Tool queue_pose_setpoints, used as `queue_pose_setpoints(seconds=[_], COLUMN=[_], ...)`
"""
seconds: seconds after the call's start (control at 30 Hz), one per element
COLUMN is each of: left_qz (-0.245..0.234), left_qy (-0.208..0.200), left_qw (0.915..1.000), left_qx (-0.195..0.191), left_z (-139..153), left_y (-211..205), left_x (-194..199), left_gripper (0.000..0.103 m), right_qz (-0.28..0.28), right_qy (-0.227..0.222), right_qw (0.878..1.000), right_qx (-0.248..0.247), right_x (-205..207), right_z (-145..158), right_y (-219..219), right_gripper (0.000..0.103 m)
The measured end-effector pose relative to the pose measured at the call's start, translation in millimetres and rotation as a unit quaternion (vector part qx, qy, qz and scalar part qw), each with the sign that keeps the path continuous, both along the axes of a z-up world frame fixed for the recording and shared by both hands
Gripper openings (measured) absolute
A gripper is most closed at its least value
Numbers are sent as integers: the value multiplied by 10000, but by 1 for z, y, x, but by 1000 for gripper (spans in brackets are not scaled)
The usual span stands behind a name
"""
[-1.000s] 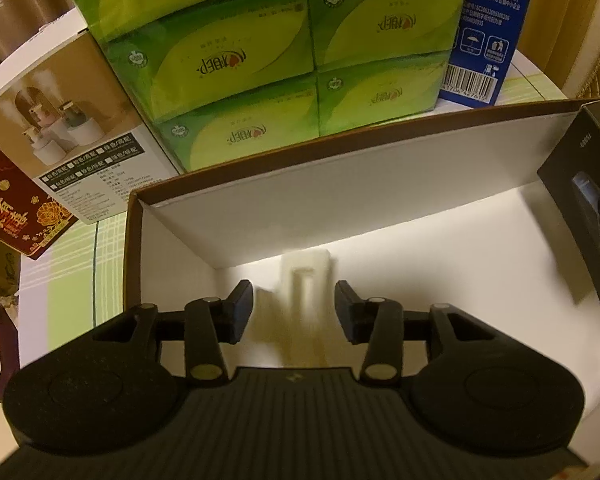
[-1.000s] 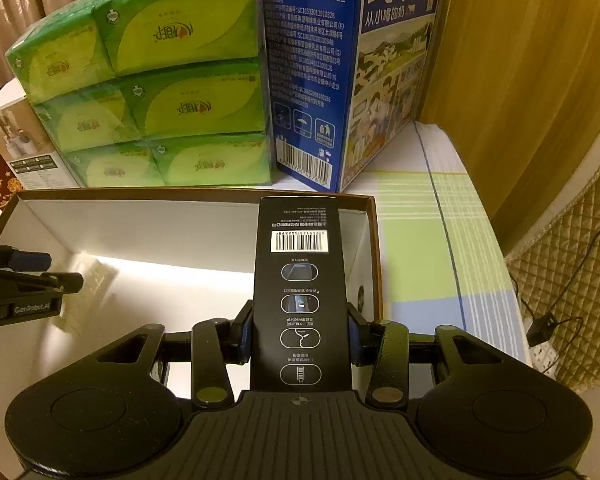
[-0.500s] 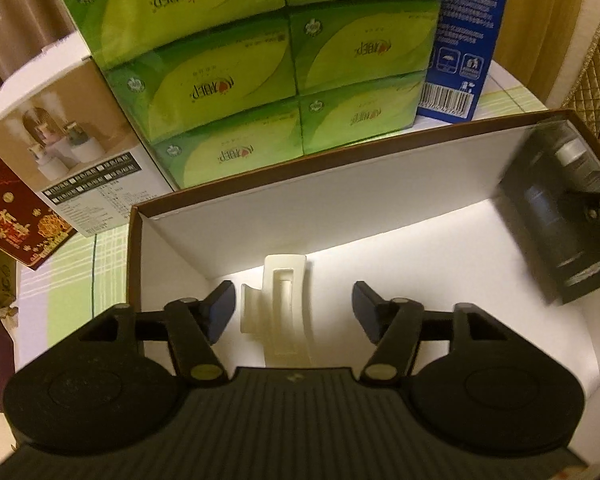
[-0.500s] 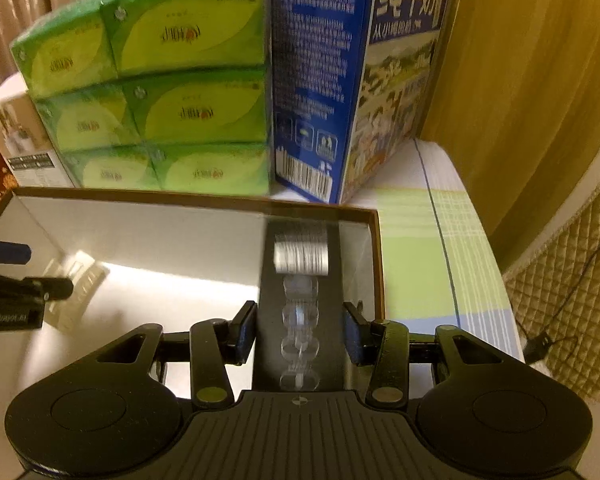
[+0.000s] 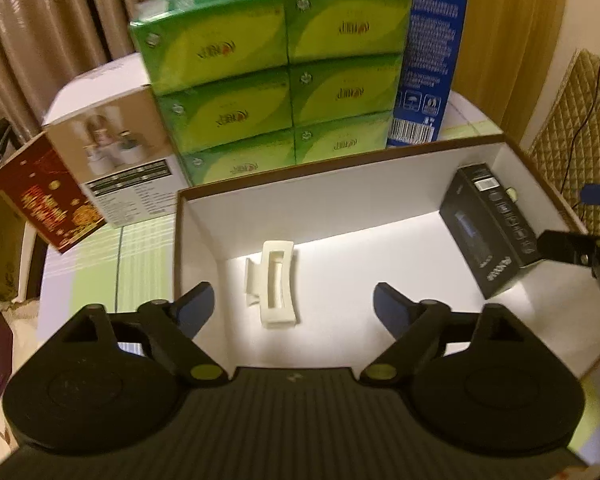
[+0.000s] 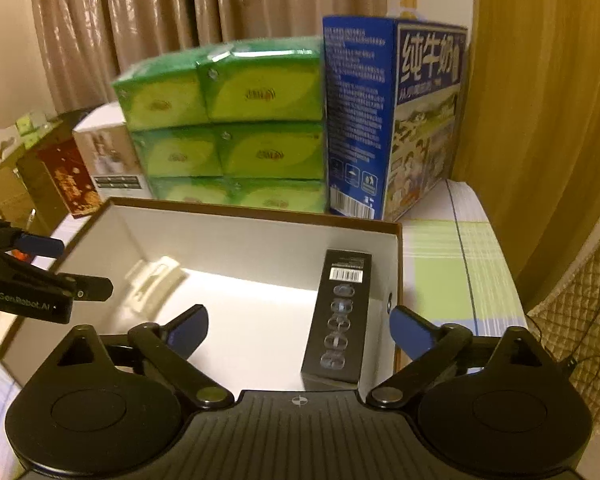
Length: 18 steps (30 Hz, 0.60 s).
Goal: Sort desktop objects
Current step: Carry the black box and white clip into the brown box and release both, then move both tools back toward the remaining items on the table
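Note:
A white-lined open box with brown rim (image 5: 340,162) (image 6: 252,212) sits on the table. Inside it a cream hair claw clip (image 5: 277,283) (image 6: 154,280) lies at the left and a slim black product box (image 5: 490,232) (image 6: 340,316) lies at the right. My left gripper (image 5: 294,306) is open and empty, held above the clip. My right gripper (image 6: 298,330) is open and empty, held above the black box. Each gripper shows at the edge of the other's view.
Behind the open box stand stacked green tissue packs (image 5: 276,92) (image 6: 236,124), a blue milk carton (image 6: 388,120) (image 5: 428,60), a white humidifier box (image 5: 116,152) and a red box (image 5: 44,196). Curtains hang behind. A checked cloth (image 6: 452,268) covers the table.
My right gripper has opened and let go of the black box, which now lies in the open box. Both grippers have lifted and drawn back. My left gripper has opened wider.

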<state>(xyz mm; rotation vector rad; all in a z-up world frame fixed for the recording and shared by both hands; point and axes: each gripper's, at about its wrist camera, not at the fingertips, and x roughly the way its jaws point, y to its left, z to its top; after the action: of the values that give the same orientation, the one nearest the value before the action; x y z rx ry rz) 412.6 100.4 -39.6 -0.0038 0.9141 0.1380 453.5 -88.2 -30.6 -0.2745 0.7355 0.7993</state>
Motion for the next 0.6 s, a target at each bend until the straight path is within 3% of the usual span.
queue_pose_setpoints(seconds=[0.07,0.3,0.6], left_qz=[52,212,409], left_qy=[-71,-186,-250], left_qw=[10000,9992,9987], left_qx=[-42,-275,-192], left_z=[9,32,52], left_y=[-3,-10,-21], left_x=[-15,-65,-118], left_gripper=[88,90,90], right_qz=[-11,-66,-84], right_qy=[47,130,72], right_qw=[9999,9993,9988], right_qx=[114,334,470], right_x=[-10,-42,-82], right_z=[6,26,48], right_y=[-8,-35,-56], right_gripper=[101,101,101])
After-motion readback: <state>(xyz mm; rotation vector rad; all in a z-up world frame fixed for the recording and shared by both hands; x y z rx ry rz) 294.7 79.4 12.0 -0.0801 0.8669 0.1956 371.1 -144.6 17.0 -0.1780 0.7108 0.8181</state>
